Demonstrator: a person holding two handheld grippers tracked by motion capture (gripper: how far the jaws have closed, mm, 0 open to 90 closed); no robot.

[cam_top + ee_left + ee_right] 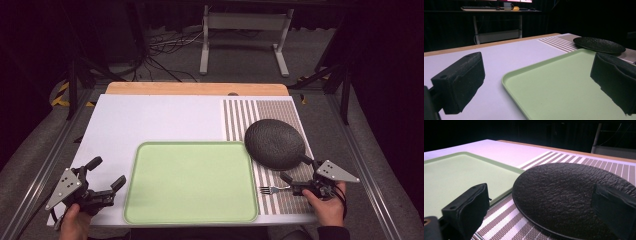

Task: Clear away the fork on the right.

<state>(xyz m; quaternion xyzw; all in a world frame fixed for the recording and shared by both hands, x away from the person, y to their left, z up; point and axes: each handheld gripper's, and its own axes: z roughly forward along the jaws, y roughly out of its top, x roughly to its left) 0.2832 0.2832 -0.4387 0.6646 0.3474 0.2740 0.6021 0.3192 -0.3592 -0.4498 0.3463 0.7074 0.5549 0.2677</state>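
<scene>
While the right gripper [296, 176] is holding its jaws apart and empty, the black plate [274, 143] is lying at eleven o'clock, the fork [274, 189] at nine o'clock.

The green tray [190, 182] lies bare across the near middle of the surface [160, 117], and the white stretch behind and to its left is free. On the striped mat [280, 112], the black plate [274, 142] blocks the right side, its edge touching the tray's far right corner; a fork [274, 189] lies just before the right tongs [296, 175]
</scene>
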